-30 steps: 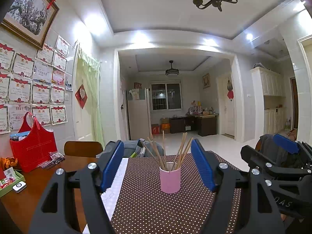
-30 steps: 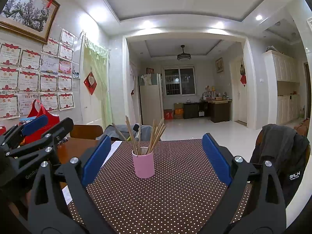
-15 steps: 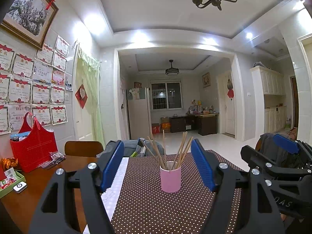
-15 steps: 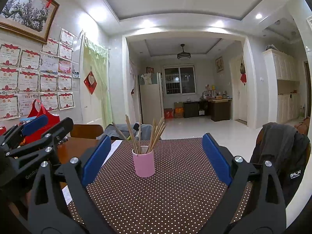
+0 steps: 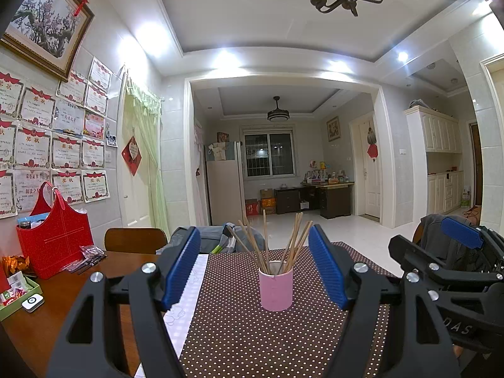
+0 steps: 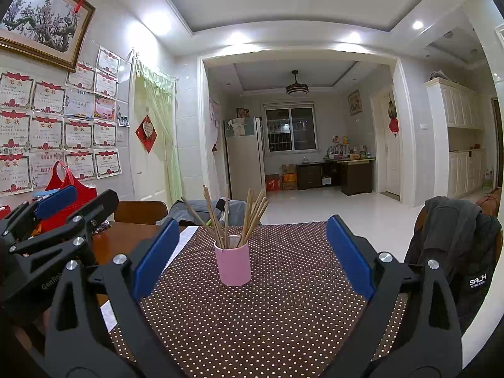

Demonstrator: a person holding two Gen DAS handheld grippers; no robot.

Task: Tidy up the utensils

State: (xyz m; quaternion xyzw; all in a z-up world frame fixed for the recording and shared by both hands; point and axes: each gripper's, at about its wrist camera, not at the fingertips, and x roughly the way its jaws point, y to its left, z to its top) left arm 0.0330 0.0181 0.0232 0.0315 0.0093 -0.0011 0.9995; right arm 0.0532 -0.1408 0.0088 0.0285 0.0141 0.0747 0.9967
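A pink cup [image 5: 276, 289] [image 6: 233, 264] stands upright on the brown dotted tablecloth [image 5: 283, 340] [image 6: 277, 308]. Several wooden chopsticks [image 5: 267, 245] [image 6: 233, 217] fan out of it. My left gripper [image 5: 254, 267] is open, held level, with the cup framed ahead between its blue pads and nothing touched. My right gripper [image 6: 252, 253] is also open and empty, the cup ahead, slightly left of its centre. Each gripper shows at the edge of the other's view, side by side: the right gripper's black body at far right in the left wrist view, the left gripper's at far left in the right wrist view.
A red bag [image 5: 55, 239], a small white device [image 5: 32, 301] and snack packets lie on the bare wooden table [image 5: 37, 324] at left. A wooden chair back [image 5: 135, 239] stands behind the table. A dark jacket [image 6: 453, 252] hangs on a chair at right.
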